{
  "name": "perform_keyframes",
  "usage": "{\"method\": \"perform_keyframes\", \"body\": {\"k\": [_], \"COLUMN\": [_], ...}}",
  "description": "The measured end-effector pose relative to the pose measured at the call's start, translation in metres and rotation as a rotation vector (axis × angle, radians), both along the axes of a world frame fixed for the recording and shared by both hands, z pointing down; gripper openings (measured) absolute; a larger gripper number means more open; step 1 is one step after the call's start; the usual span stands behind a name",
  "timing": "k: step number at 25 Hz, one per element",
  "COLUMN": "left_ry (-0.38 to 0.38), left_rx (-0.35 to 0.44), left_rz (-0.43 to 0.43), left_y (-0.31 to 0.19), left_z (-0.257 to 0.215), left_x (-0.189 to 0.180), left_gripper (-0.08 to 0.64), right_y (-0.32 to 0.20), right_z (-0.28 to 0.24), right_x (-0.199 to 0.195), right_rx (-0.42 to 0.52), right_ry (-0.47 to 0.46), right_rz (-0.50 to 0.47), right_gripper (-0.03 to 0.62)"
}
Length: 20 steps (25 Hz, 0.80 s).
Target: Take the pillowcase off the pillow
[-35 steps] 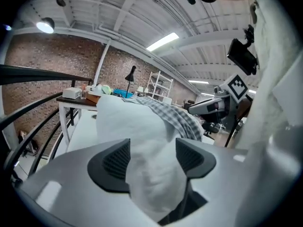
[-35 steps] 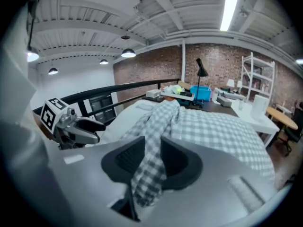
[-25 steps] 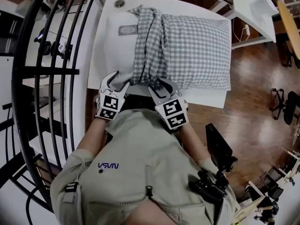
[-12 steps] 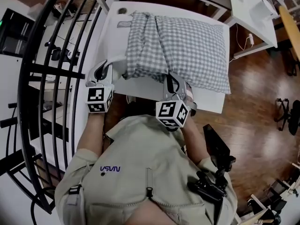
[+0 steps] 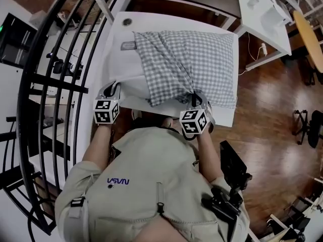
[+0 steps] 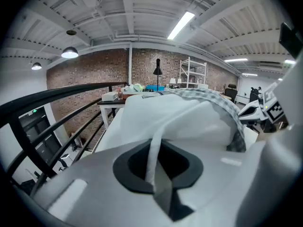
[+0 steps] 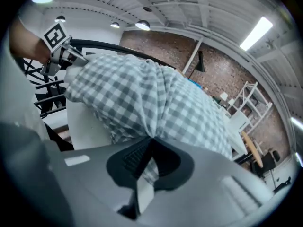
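A white pillow (image 5: pixel 123 69) lies on a white table (image 5: pixel 222 114), its left end bare. The grey checked pillowcase (image 5: pixel 192 59) covers the remainder. My left gripper (image 5: pixel 113 87) is shut on a fold of the pillow's white fabric (image 6: pixel 189 122) at the near left corner; its jaws closed within the last second and have just been opening a trifle, the fold still pinched. My right gripper (image 5: pixel 196 101) is shut on the pillowcase's near edge, and the checked cloth (image 7: pixel 156 103) bunches into its jaws (image 7: pixel 149 148). The left gripper view shows its own jaws (image 6: pixel 154 148) nipping the white fold.
A black curved railing (image 5: pixel 55 84) runs close along the left of the table. Wooden floor (image 5: pixel 272 95) lies to the right. A second white table (image 5: pixel 262 14) stands at the back right. The person's torso fills the lower head view.
Both grippers stood open at the pillowcase's near edge and are now shut. The right one has moved right and nearer, dragging the checked cloth. More bare pillow shows at the left.
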<state>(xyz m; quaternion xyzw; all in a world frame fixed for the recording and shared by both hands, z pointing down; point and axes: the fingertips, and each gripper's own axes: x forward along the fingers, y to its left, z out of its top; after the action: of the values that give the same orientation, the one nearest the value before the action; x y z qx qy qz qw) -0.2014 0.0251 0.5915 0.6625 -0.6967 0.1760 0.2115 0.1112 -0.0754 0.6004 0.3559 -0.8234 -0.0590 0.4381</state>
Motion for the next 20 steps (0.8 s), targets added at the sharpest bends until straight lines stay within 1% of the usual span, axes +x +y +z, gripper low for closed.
{"method": "perform_keyframes", "body": {"k": [2,4,7,8,9,11,13,14,15,16,17,19,20], "left_ry": [0.025,0.051,0.084,0.089,0.091,0.091,0.089,0.09,0.096,0.108,0.129,0.198,0.226], "left_rx": [0.011,0.05,0.128,0.147,0.16,0.181,0.201,0.206,0.198,0.167,0.11,-0.021,-0.059], "left_rz": [0.011,0.019,0.028,0.031,0.036,0.054,0.086,0.105,0.126,0.152,0.184,0.258,0.296], "left_y": [0.004,0.006,0.012,0.012,0.012,0.007,-0.004,-0.012,-0.021,-0.027,-0.031,-0.031,-0.029], "left_z": [-0.001,-0.018,-0.055,-0.065,-0.074,-0.09,-0.105,-0.111,-0.115,-0.114,-0.108,-0.095,-0.094], "left_x": [0.009,0.019,0.032,0.035,0.036,0.036,0.035,0.034,0.033,0.031,0.028,0.022,0.02], "left_gripper": [0.057,0.108,0.175,0.176,0.176,0.176,0.176,0.176,0.176,0.176,0.176,0.176,0.181], "right_y": [-0.001,-0.001,0.009,0.014,0.021,0.036,0.041,0.037,0.029,0.019,0.009,-0.004,-0.01], "right_z": [-0.002,-0.009,-0.031,-0.042,-0.055,-0.088,-0.125,-0.141,-0.154,-0.164,-0.171,-0.179,-0.182], "right_x": [0.0,0.002,0.001,-0.003,-0.008,-0.024,-0.043,-0.051,-0.057,-0.063,-0.069,-0.082,-0.089], "right_rx": [-0.015,-0.046,-0.129,-0.163,-0.195,-0.231,-0.216,-0.196,-0.174,-0.155,-0.139,-0.116,-0.112], "right_ry": [-0.024,-0.062,-0.174,-0.226,-0.282,-0.392,-0.479,-0.51,-0.533,-0.549,-0.559,-0.564,-0.56], "right_rz": [-0.017,-0.032,-0.067,-0.089,-0.121,-0.219,-0.317,-0.34,-0.341,-0.329,-0.312,-0.284,-0.276], "right_gripper": [0.011,0.021,0.066,0.067,0.068,0.069,0.069,0.069,0.069,0.069,0.069,0.069,0.069]}}
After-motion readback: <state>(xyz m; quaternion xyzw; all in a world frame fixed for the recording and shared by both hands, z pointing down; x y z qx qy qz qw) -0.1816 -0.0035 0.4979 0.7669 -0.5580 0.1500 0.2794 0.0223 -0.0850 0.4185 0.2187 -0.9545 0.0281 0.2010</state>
